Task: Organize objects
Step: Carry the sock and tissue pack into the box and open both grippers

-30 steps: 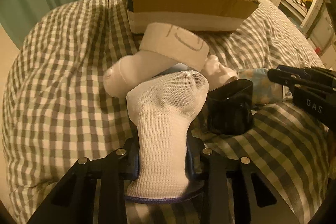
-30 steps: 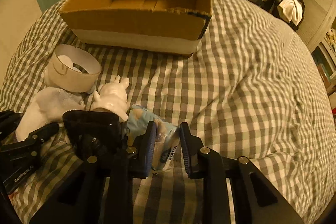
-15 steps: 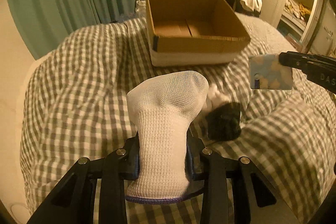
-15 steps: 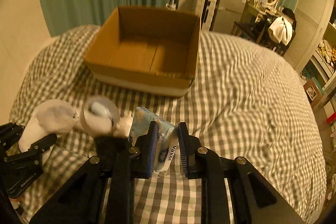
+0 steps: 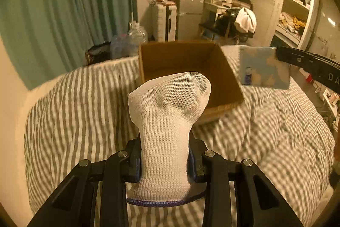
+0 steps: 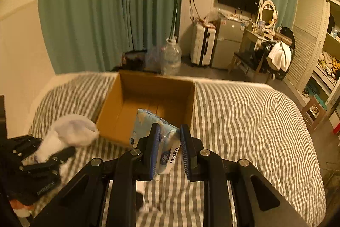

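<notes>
Both grippers had risen since the earlier frames: the roll, the figurine and the black cup no longer showed in the left wrist view, and the cardboard box (image 5: 187, 76) appeared farther below, its open inside visible.

Left gripper (image 5: 165, 161) was clenched on the white knit sock (image 5: 167, 124), held upright between the pads; the sock hid the near left part of the box, and its blue hem was cut off by the fingers. In the right wrist view the sock (image 6: 70, 133) and left gripper (image 6: 42, 161) were motion-blurred at the left edge; lettering on that gripper's body could not be read.

Checked bedcover (image 6: 244, 120) was smeared into stripes by blur. Items low in the right wrist view, behind the gripper frame, were too hidden to identify.

Right gripper (image 6: 167, 150) grasped the light blue tissue pack (image 6: 157, 131), above the bed in front of the box (image 6: 148, 103). Pack label read "Vinda". From the left wrist view the pack (image 5: 263, 67) hung beside the box's right wall; the right gripper (image 5: 282, 56) there showed "DA", the rest cut off by the frame edge.
</notes>
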